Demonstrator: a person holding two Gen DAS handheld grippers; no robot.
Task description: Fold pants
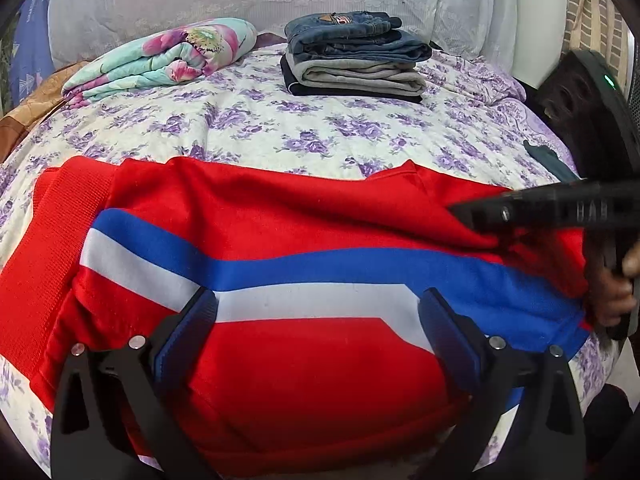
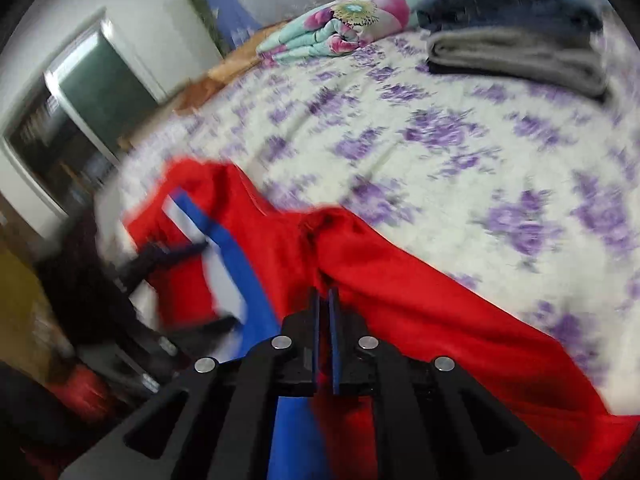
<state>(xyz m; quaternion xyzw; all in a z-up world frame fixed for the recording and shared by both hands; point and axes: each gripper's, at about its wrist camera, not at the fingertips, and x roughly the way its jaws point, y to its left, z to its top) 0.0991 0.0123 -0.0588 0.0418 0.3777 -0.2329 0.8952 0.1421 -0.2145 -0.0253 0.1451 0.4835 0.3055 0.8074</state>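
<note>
Red pants (image 1: 304, 360) lie lengthwise across the bed (image 1: 280, 128) under my spread, empty left gripper (image 1: 316, 332), while my right gripper (image 2: 325, 300), nearer their right end, pinches a fold of the red cloth.

Your left hand-held gripper (image 1: 316, 320) points down at a slant, its jaws spread wide with the blue pads (image 1: 188, 328) well apart and nothing pinched between them. Your right hand-held gripper (image 2: 325, 300) also tilts downward, jaws nearly together, clamping a fold of the red pants (image 2: 400, 280). Your right hand (image 1: 616, 300) wraps its handle
</note>
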